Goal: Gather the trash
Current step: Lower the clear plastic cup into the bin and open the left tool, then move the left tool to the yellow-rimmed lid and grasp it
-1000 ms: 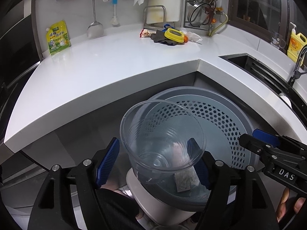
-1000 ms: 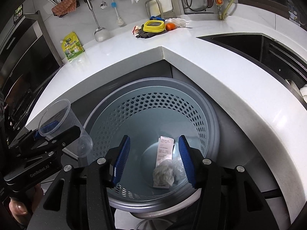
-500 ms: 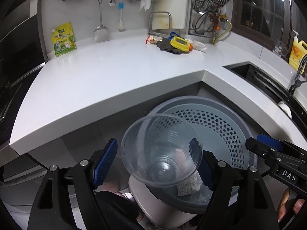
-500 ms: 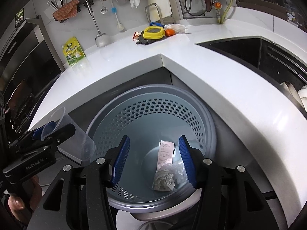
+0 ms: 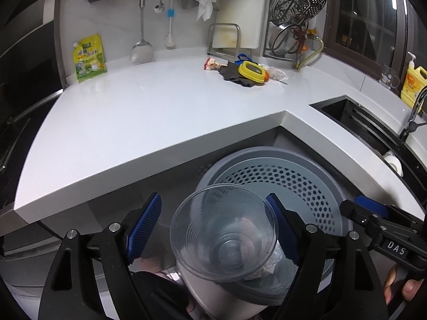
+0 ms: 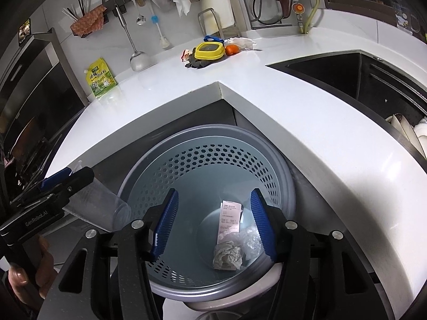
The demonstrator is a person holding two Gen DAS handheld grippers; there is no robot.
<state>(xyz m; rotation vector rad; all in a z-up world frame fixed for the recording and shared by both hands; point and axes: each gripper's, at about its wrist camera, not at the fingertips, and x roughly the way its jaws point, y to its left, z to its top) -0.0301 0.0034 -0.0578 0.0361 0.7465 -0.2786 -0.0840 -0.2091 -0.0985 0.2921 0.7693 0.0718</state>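
Observation:
A clear plastic cup [image 5: 224, 233] sits between the fingers of my left gripper [image 5: 213, 226], touching the right pad, with a gap to the left pad. It hangs tilted over the left rim of the grey perforated trash bin [image 5: 315, 186]. In the right wrist view the cup [image 6: 106, 208] lies sideways at the bin's left rim [image 6: 138, 181], under the left gripper [image 6: 61, 181]. My right gripper [image 6: 213, 224] is open and empty above the bin. A receipt [image 6: 229, 217], crumpled paper [image 6: 226, 256] and clear plastic wrap [image 6: 250, 242] lie on the bin's floor.
The white L-shaped counter [image 5: 160, 112] wraps around the bin. At its back lie a yellow lid [image 5: 250, 72], a dark cloth [image 5: 232, 73], a snack wrapper [image 5: 212, 64] and an orange [image 6: 231, 50]. A green-yellow pouch [image 5: 89, 57] leans on the wall. The sink [image 6: 347, 77] is at right.
The left gripper's jaws have spread and the cup has tipped further over and dropped lower toward the bin's rim. The view has pulled back from the counter. The right gripper stays open above the bin.

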